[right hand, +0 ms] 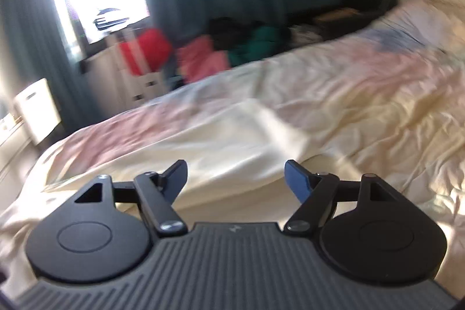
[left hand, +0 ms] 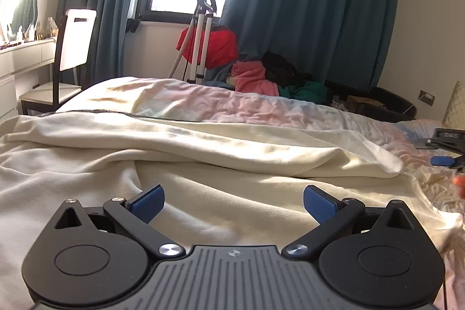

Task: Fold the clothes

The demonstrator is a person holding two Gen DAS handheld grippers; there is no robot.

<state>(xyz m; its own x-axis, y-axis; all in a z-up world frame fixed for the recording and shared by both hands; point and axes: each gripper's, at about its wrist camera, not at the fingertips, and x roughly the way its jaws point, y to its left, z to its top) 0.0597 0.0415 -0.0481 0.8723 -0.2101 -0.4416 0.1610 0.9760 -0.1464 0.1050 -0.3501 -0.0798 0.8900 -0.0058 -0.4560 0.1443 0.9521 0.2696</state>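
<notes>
A cream garment [left hand: 203, 153] lies spread on the bed, with one part folded over into a long ridge across the middle. It also shows in the right wrist view [right hand: 232, 147], blurred. My left gripper [left hand: 234, 202] is open and empty, low over the near part of the garment. My right gripper [right hand: 235, 179] is open and empty, just above the garment's near edge. The right gripper also shows at the right edge of the left wrist view [left hand: 447, 153], above the bedsheet.
The bed has a crumpled pink and cream sheet [left hand: 261, 109]. Beyond it lies a pile of red, pink, black and green clothes [left hand: 255, 71] under teal curtains [left hand: 305, 5]. A tripod [left hand: 200, 31] stands by the window. A white chair [left hand: 72, 48] and dresser [left hand: 17, 69] stand at the left.
</notes>
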